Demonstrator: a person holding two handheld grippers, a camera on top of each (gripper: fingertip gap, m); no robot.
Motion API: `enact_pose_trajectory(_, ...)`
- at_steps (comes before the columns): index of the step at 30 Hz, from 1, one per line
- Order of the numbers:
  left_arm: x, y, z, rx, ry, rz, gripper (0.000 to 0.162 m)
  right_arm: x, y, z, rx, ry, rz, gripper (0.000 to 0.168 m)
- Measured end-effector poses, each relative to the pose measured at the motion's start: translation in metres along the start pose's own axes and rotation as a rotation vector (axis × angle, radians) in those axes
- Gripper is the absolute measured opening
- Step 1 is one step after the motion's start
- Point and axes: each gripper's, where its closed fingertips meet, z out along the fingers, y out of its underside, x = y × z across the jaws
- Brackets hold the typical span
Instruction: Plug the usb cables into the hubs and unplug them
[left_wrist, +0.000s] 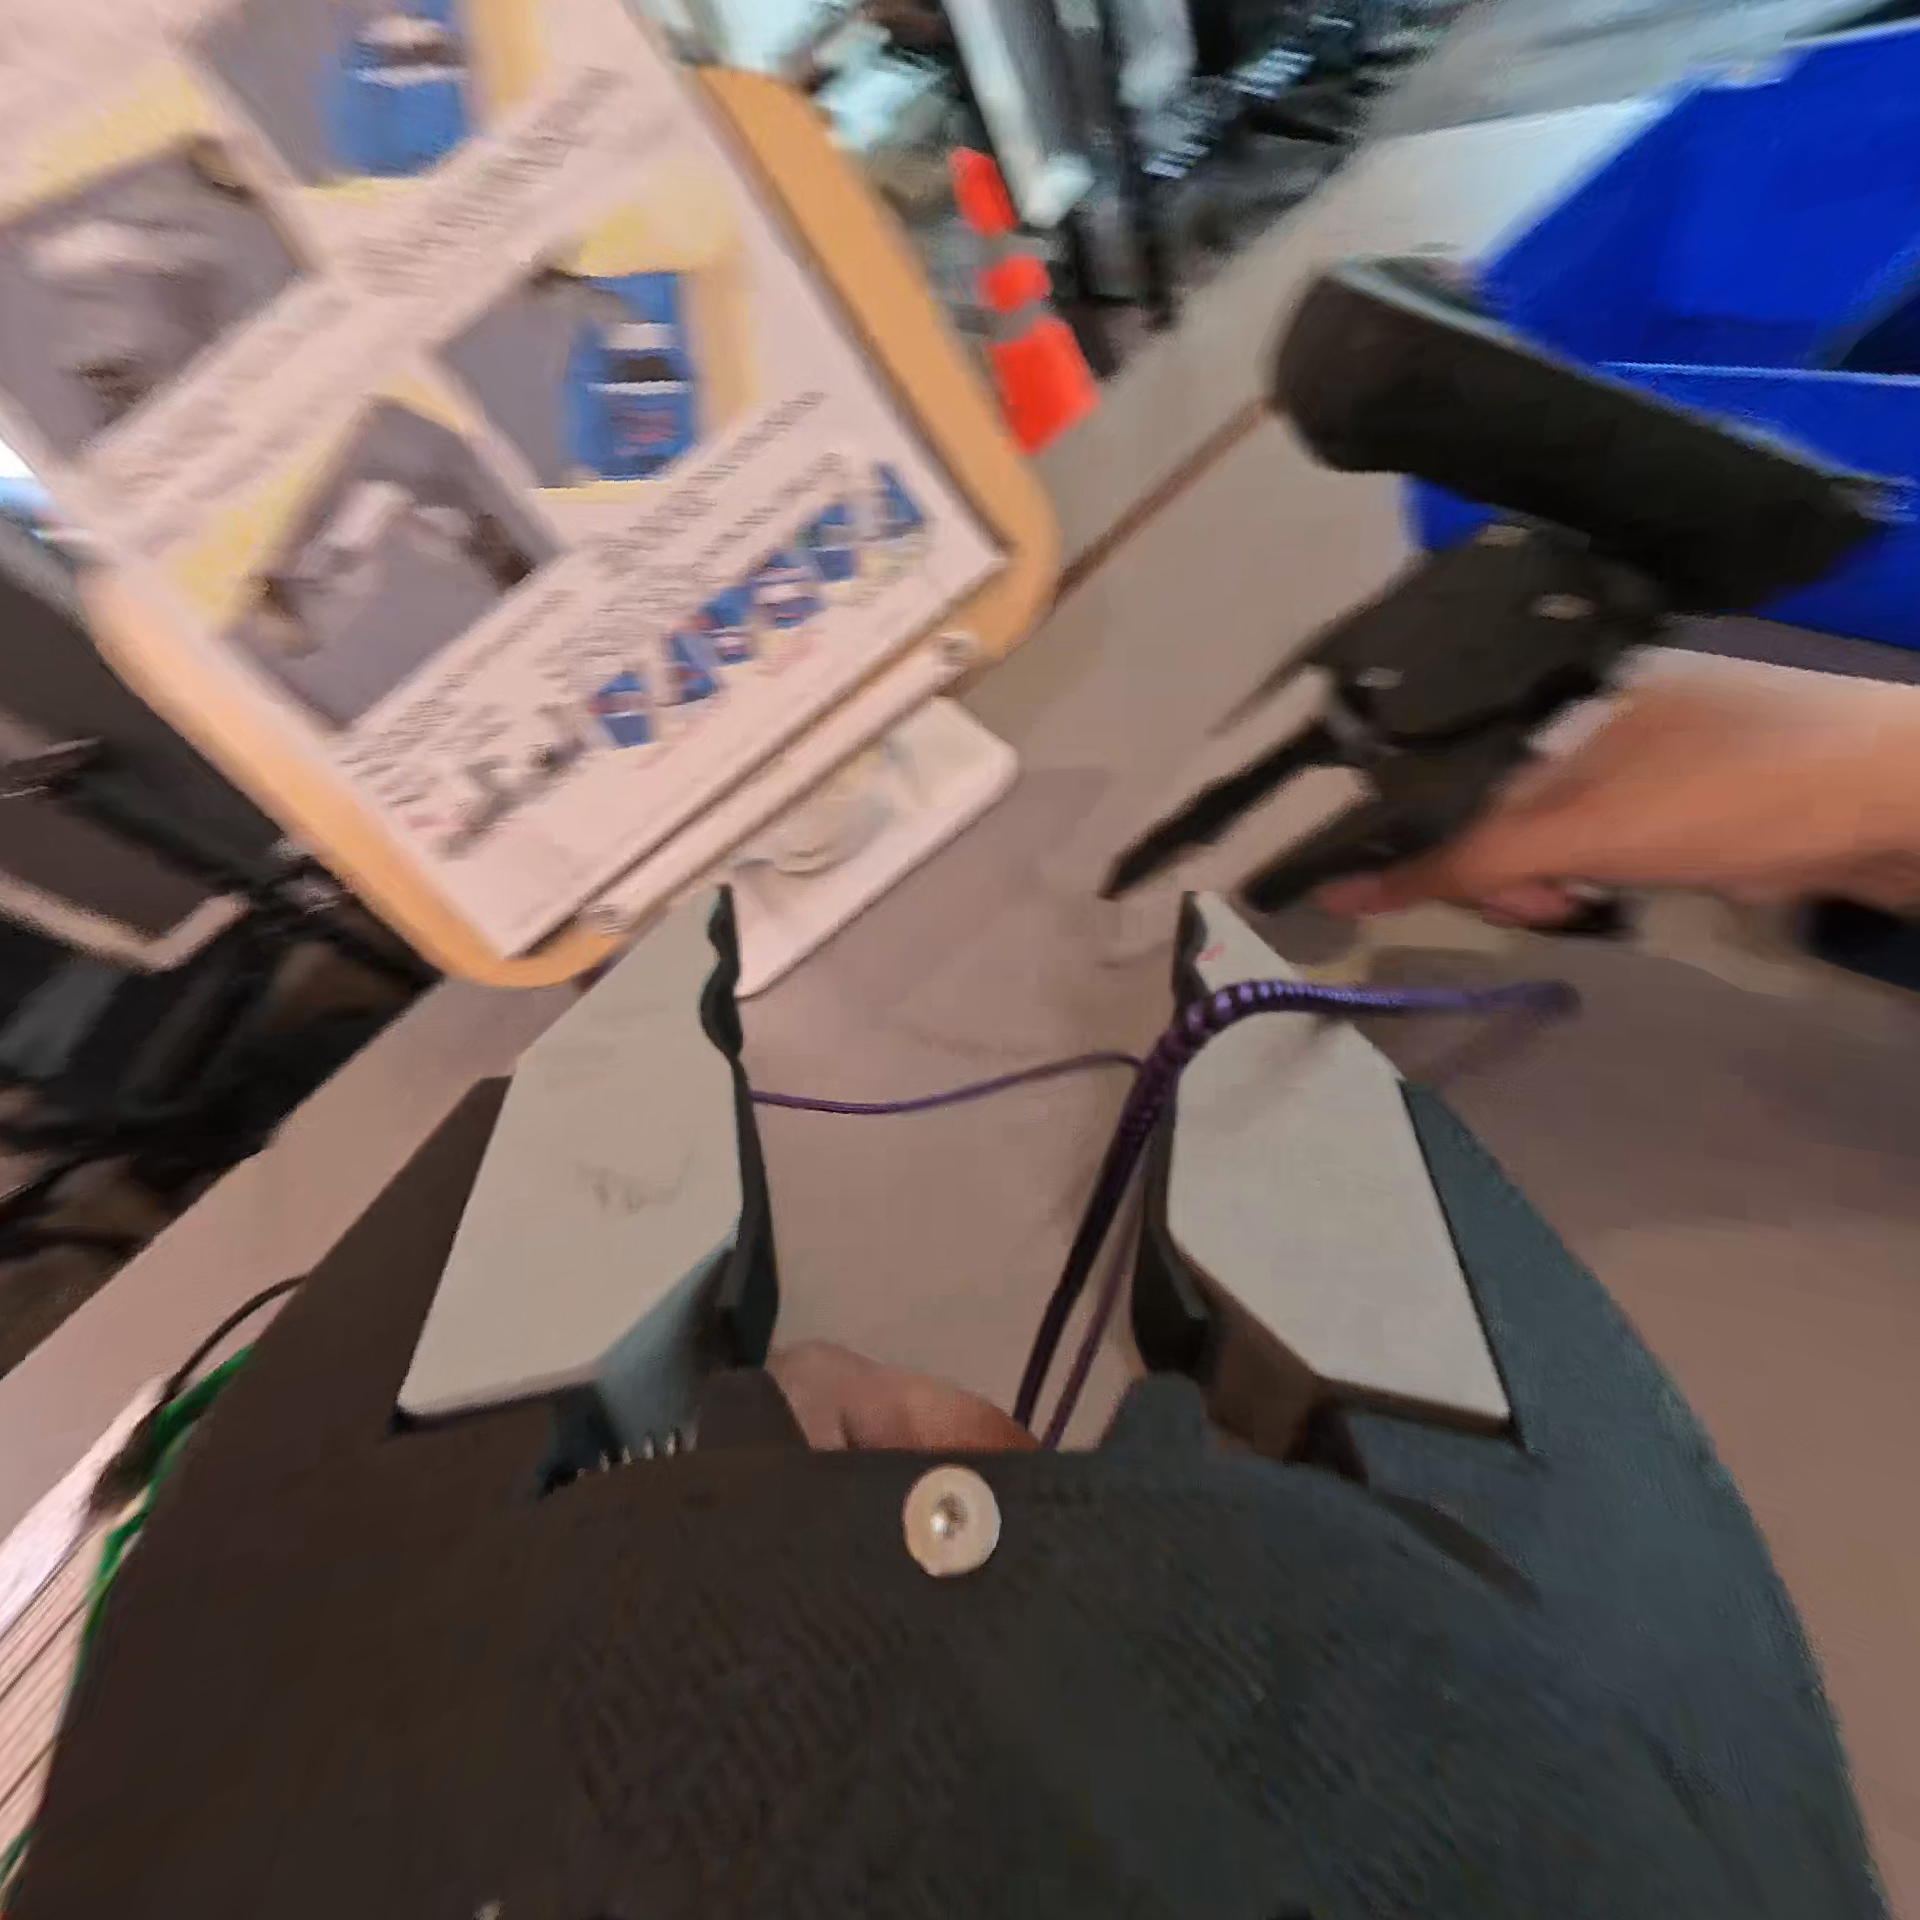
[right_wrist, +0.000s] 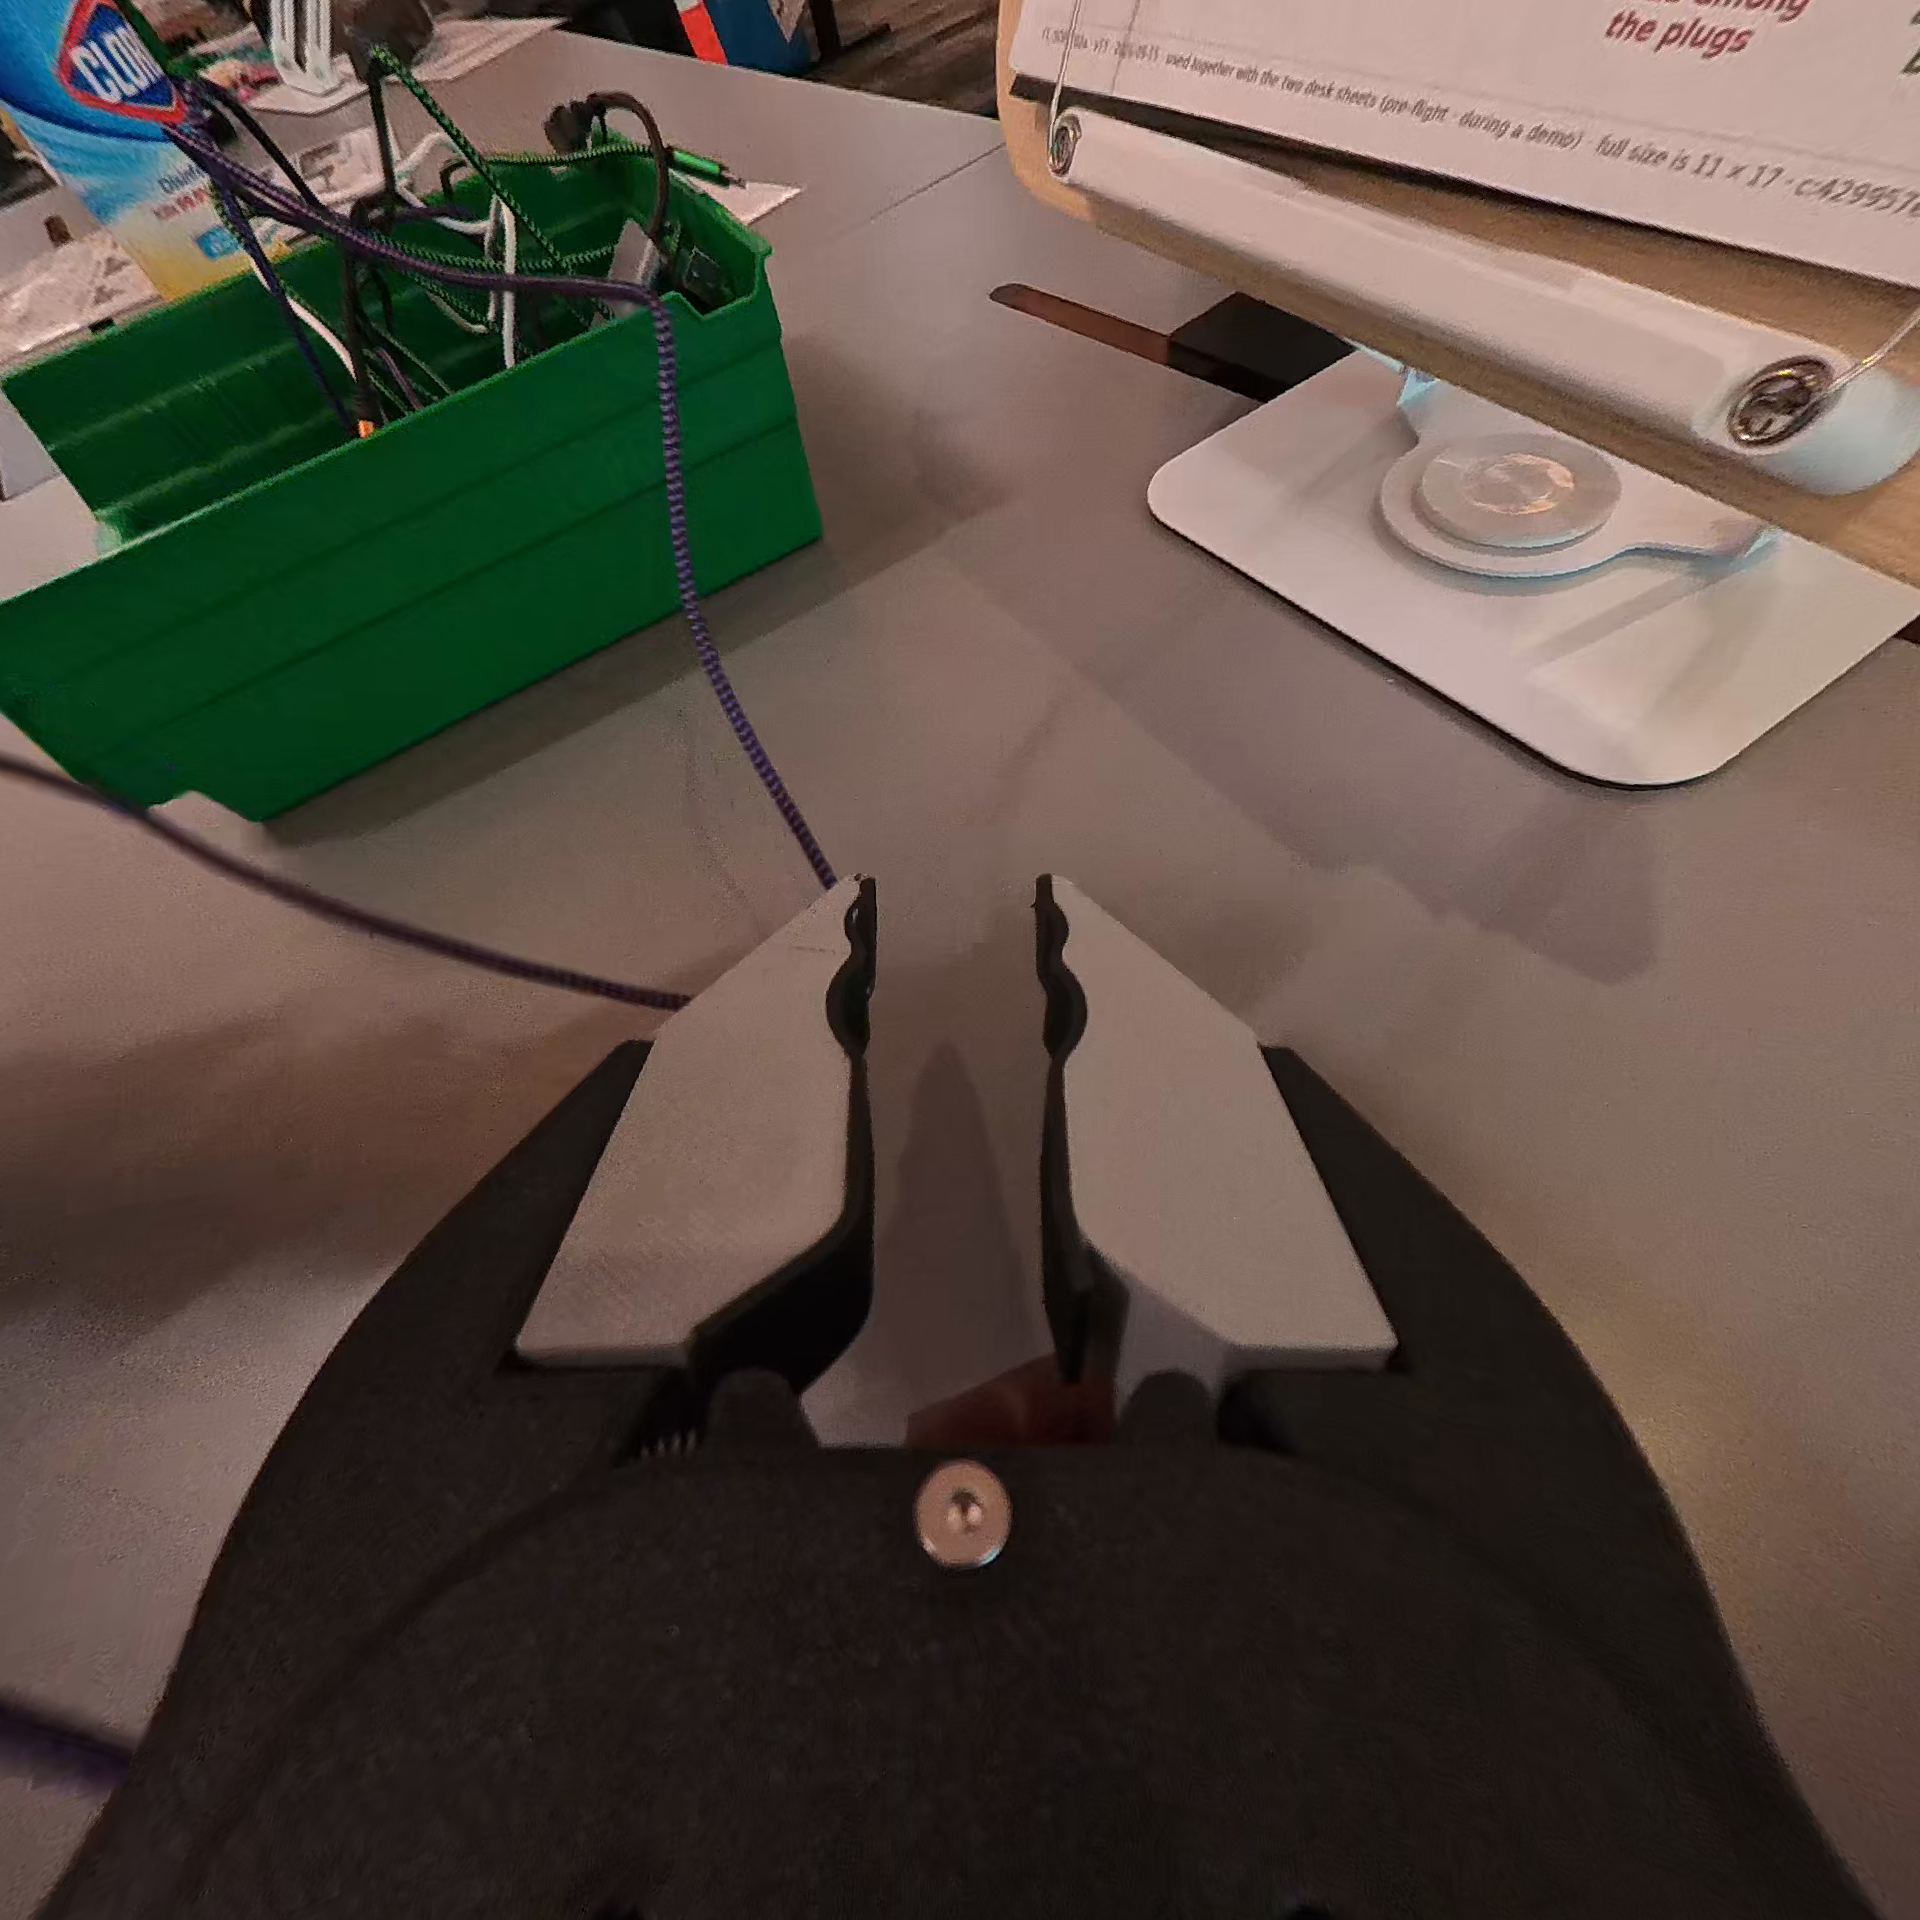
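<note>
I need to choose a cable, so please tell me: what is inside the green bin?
The green bin holds a tangle of cables: purple braided, green-black braided, white and black. One purple cable hangs over its rim onto the table. The bin's bottom and most plugs are hidden by its walls.

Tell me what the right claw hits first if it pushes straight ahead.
Probably nothing soon: the right claw is open, with only bare grey table ahead. The green bin sits left of that line, the white stand base right. Depth is uncertain.

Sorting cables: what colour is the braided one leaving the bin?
Purple cable, clearest in the right wrist view.
</note>
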Motion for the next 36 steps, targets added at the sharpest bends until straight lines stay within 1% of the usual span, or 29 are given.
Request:
enact_pose_trajectory(1, 0.011, -0.002, -0.004, -0.015, 0.083, 0.004, 0.086, 0.001, -0.001, -0.002, 0.005, 0.000, 0.002, 0.028)
enact_pose_trajectory(2, 0.017, 0.000, -0.006, -0.038, 0.144, 0.017, 0.083, 0.001, -0.002, -0.003, 0.009, -0.003, 0.010, 0.028)
enact_pose_trajectory(4, 0.010, 0.012, -0.005, -0.130, 0.189, 0.086, 0.089, 0.003, -0.002, -0.004, 0.008, -0.005, 0.031, 0.029)
enact_pose_trajectory(5, -0.009, 0.018, -0.001, -0.179, 0.110, 0.131, 0.090, 0.006, -0.001, -0.004, 0.003, 0.003, 0.038, 0.029)
enact_pose_trajectory(7, -0.044, 0.023, 0.001, -0.261, -0.074, 0.262, 0.083, 0.014, 0.003, -0.004, -0.010, 0.041, 0.050, 0.029)
enact_pose_trajectory(8, -0.050, 0.020, -0.002, -0.268, -0.113, 0.316, 0.083, 0.016, 0.004, -0.004, -0.012, 0.051, 0.053, 0.029)
enact_pose_trajectory(10, -0.041, 0.005, -0.006, -0.206, -0.061, 0.329, 0.086, 0.015, 0.004, -0.003, -0.012, 0.046, 0.057, 0.029)
enact_pose_trajectory(11, -0.035, -0.004, -0.008, -0.164, -0.017, 0.280, 0.088, 0.014, 0.004, -0.002, -0.014, 0.047, 0.056, 0.029)
enact_pose_trajectory(12, -0.025, -0.014, -0.010, -0.119, 0.068, 0.122, 0.085, 0.014, 0.004, -0.002, -0.017, 0.054, 0.050, 0.029)
enact_pose_trajectory(13, -0.007, -0.023, -0.014, -0.095, 0.238, -0.103, 0.082, 0.014, 0.005, -0.002, -0.022, 0.062, 0.044, 0.029)
enact_pose_trajectory(14, 0.003, -0.028, -0.017, -0.087, 0.377, -0.249, 0.082, 0.015, 0.006, -0.001, -0.026, 0.070, 0.039, 0.029)
enact_pose_trajectory(15, 0.000, -0.020, -0.012, -0.146, 0.381, -0.245, 0.056, 0.015, 0.007, -0.001, -0.031, 0.079, 0.039, 0.029)
enact_pose_trajectory(16, -0.016, 0.000, -0.004, -0.250, 0.264, -0.076, 0.062, 0.016, 0.008, -0.001, -0.037, 0.085, 0.043, 0.029)
enact_pose_trajectory(17, -0.048, 0.017, 0.002, -0.326, 0.030, 0.127, 0.068, 0.017, 0.009, -0.001, -0.042, 0.088, 0.048, 0.029)
enact_pose_trajectory(18, -0.070, 0.026, 0.002, -0.371, -0.131, 0.309, 0.104, 0.018, 0.009, -0.001, -0.044, 0.088, 0.052, 0.029)
enact_pose_trajectory(19, -0.066, 0.038, 0.000, -0.426, -0.114, 0.442, 0.097, 0.019, 0.009, -0.002, -0.044, 0.090, 0.054, 0.029)
enact_pose_trajectory(20, -0.062, 0.049, -0.002, -0.476, -0.087, 0.514, 0.089, 0.019, 0.008, -0.002, -0.040, 0.092, 0.054, 0.029)
enact_pose_trajectory(21, -0.066, 0.058, -0.003, -0.533, -0.101, 0.586, 0.090, 0.019, 0.007, -0.003, -0.032, 0.091, 0.054, 0.030)
enact_pose_trajectory(22, -0.080, 0.057, -0.003, -0.569, -0.192, 0.679, 0.096, 0.018, 0.004, -0.004, -0.021, 0.086, 0.054, 0.030)
enact_pose_trajectory(23, -0.101, 0.047, -0.004, -0.580, -0.339, 0.804, 0.098, 0.016, 0.001, -0.005, -0.007, 0.075, 0.053, 0.031)
enact_pose_trajectory(24, -0.111, 0.037, -0.005, -0.576, -0.430, 0.907, 0.095, 0.012, -0.002, -0.006, 0.011, 0.055, 0.049, 0.032)
enact_pose_trajectory(25, -0.099, 0.038, 0.002, -0.556, -0.377, 0.920, 0.086, 0.005, -0.007, -0.008, 0.036, 0.021, 0.042, 0.034)
enact_pose_trajectory(26, -0.073, 0.048, 0.010, -0.531, -0.209, 0.839, 0.083, -0.005, -0.014, -0.010, 0.070, -0.034, 0.036, 0.036)
enact_pose_trajectory(27, -0.048, 0.054, 0.014, -0.502, -0.045, 0.719, 0.087, -0.019, -0.022, -0.014, 0.112, -0.113, 0.034, 0.036)
enact_pose_trajectory(28, -0.043, 0.054, 0.017, -0.491, 0.003, 0.632, 0.088, -0.033, -0.030, -0.020, 0.154, -0.197, 0.036, 0.037)
enact_pose_trajectory(30, -0.058, 0.056, 0.021, -0.531, -0.037, 0.607, 0.088, -0.055, -0.042, -0.034, 0.217, -0.332, 0.034, 0.041)
enact_pose_trajectory(32, -0.057, 0.059, 0.021, -0.519, -0.008, 0.621, 0.087, -0.074, -0.046, -0.043, 0.238, -0.442, 0.011, 0.044)
enact_pose_trajectory(34, -0.050, 0.056, 0.021, -0.468, 0.017, 0.626, 0.083, -0.085, -0.042, -0.041, 0.212, -0.467, -0.017, 0.046)
enact_pose_trajectory(36, -0.058, 0.054, 0.018, -0.466, -0.017, 0.620, 0.083, -0.089, -0.031, -0.027, 0.153, -0.424, -0.058, 0.045)
